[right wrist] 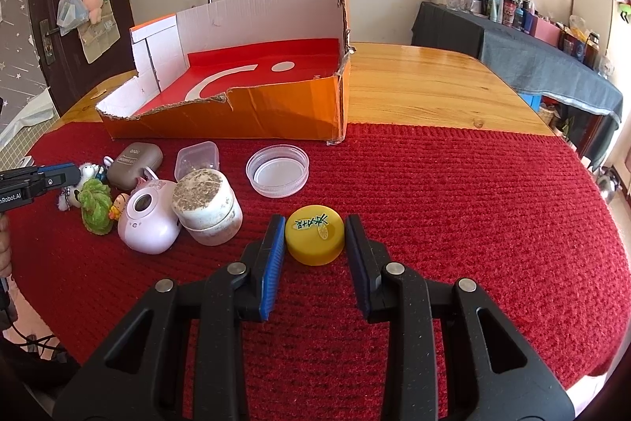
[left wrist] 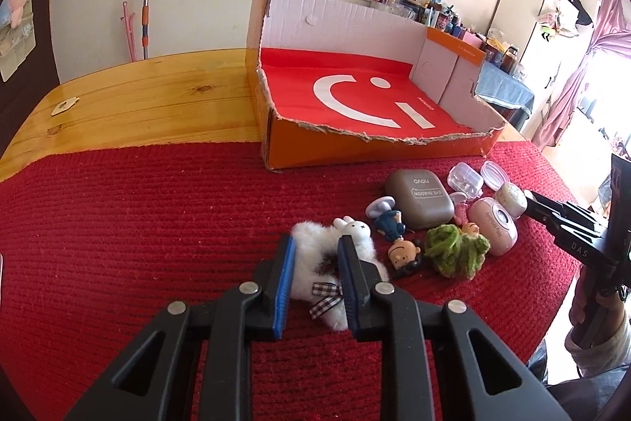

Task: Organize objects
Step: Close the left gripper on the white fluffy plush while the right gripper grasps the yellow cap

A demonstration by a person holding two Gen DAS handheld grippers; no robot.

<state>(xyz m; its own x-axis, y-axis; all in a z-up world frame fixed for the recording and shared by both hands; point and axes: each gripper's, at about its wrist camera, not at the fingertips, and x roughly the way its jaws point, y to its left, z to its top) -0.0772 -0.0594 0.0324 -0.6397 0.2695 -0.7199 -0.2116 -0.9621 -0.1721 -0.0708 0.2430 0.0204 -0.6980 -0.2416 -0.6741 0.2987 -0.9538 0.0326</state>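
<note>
My left gripper (left wrist: 317,243) is shut on a white fluffy rabbit plush (left wrist: 307,259) with a checked bow, which lies on the red mat (left wrist: 138,223). My right gripper (right wrist: 315,223) is shut on a yellow round tin (right wrist: 314,239), its blue pads against the tin's two sides. An orange cardboard box (left wrist: 374,148) with a red floor and a torn front wall stands open behind the objects; the right wrist view shows the box (right wrist: 236,113) too. Nothing lies inside it.
Between the grippers sit a grey eye-shadow case (left wrist: 420,200), a pink round device (right wrist: 148,219), a white jar (right wrist: 207,206), a clear lid (right wrist: 277,170), a clear small box (right wrist: 197,154), a green knitted piece (left wrist: 457,249) and small figurines (left wrist: 402,251). Wooden tabletop (right wrist: 414,81) flanks the box.
</note>
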